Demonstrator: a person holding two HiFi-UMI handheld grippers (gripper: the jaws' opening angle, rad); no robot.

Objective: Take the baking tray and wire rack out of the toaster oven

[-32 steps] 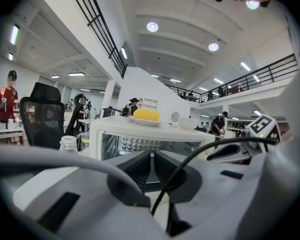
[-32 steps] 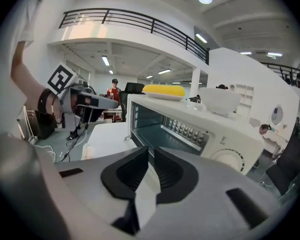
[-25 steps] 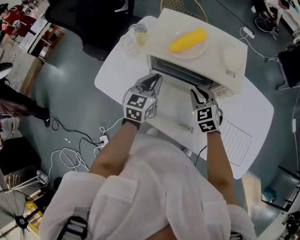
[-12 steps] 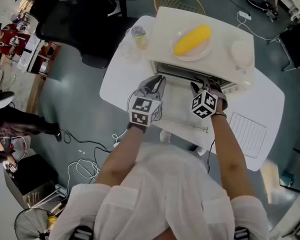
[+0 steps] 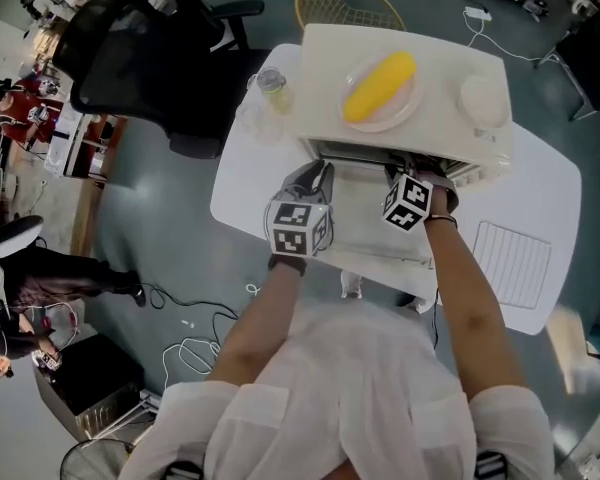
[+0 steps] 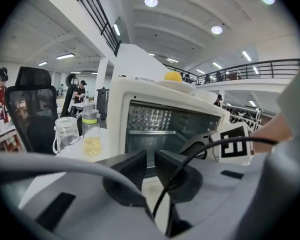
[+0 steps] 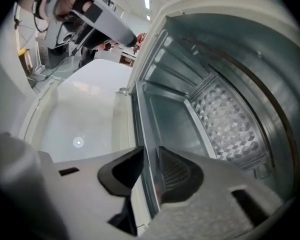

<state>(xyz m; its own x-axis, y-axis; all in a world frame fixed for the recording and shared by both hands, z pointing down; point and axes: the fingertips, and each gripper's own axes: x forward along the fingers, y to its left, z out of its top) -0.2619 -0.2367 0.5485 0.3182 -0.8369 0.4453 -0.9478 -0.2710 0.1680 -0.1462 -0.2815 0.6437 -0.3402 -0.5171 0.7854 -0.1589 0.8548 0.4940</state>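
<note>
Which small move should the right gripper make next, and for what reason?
The right gripper is at the oven mouth, its jaws closing with the front rim of the baking tray between them, not yet pressed. The wire rack already lies on the table. So it should probably finish closing on that rim.

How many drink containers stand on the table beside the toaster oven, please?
2. A lidded bottle of yellowish liquid stands beside the toaster oven; a clear jar stands left of it in the left gripper view. Others may be hidden.
</note>
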